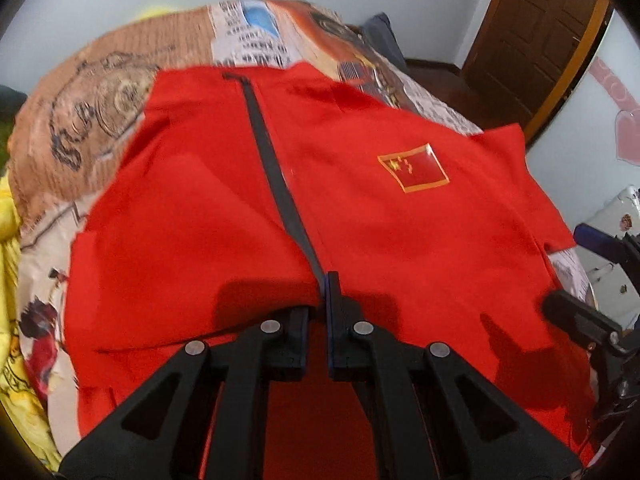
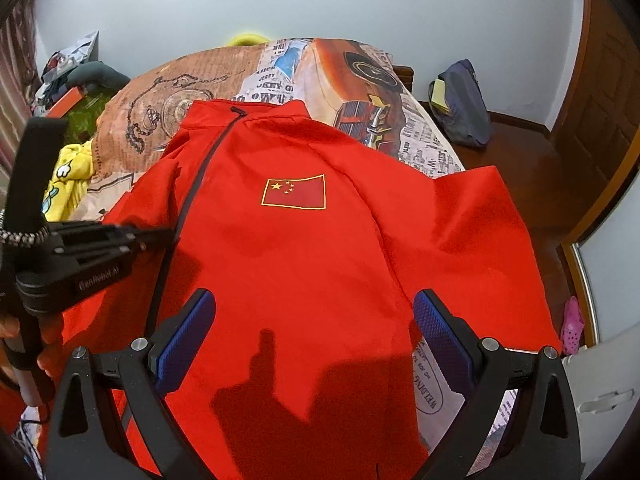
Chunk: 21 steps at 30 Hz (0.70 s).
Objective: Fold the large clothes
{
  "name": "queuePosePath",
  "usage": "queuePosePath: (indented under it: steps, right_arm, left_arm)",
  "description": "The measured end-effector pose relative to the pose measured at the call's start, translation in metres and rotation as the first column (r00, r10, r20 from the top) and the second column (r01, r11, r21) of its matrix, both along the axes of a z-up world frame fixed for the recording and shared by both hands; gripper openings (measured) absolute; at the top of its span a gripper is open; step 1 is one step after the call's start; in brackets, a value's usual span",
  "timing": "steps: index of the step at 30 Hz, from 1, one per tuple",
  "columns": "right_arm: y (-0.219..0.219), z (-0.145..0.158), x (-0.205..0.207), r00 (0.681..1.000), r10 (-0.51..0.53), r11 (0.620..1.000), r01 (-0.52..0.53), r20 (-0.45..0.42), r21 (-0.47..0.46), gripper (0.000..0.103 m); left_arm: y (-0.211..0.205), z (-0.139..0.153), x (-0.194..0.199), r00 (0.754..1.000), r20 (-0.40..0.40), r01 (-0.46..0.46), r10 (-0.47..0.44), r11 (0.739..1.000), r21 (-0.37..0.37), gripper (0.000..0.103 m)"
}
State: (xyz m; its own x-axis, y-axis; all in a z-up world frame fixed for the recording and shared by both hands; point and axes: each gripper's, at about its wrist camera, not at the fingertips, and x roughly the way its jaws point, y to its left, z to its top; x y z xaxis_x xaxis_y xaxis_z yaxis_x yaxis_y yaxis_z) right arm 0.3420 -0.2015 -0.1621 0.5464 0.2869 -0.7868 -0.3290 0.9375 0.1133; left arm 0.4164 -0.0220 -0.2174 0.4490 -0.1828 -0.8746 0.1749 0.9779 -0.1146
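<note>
Two grippers over the red jacket, spread front-up on the bed: left gripper is closed tight right at the black zipper, right gripper hangs wide apart above the cloth
</note>
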Motion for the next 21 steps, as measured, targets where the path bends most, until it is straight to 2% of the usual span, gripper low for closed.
queuePosePath:
  steps: [3,5,7,12,16,21]
  right_arm:
    - [0.002,0.003,0.0,1.0,0.007,1.0,-0.007,0.007,-0.013,0.099]
    - [0.005,0.007,-0.002,1.0,0.016,1.0,-0.015,0.016,-0.023,0.099]
    - [0.01,0.012,-0.004,0.999,0.025,0.999,-0.024,0.029,-0.034,0.099]
    - [0.03,0.023,-0.008,0.996,0.058,0.997,-0.055,0.062,-0.059,0.099]
    - [0.053,0.029,-0.011,0.992,0.097,0.993,-0.09,0.085,-0.078,0.099]
    - [0.095,0.032,-0.011,0.982,0.166,0.984,-0.158,0.094,-0.087,0.099]
  left_arm:
    - [0.003,0.001,-0.007,1.0,-0.022,0.018,-0.019,1.0,-0.019,0.012]
    - [0.008,0.004,-0.013,0.999,-0.04,0.018,-0.02,0.999,-0.047,0.037]
    - [0.014,0.011,-0.018,1.0,-0.02,0.012,-0.013,0.999,-0.044,0.049]
    - [0.037,0.03,-0.041,0.999,0.054,-0.003,0.001,0.999,0.039,0.052]
    - [0.082,0.05,-0.059,0.992,0.103,-0.071,0.068,0.997,0.024,0.06]
    - [0.143,0.065,-0.077,0.972,0.151,-0.184,0.18,0.983,0.013,0.061]
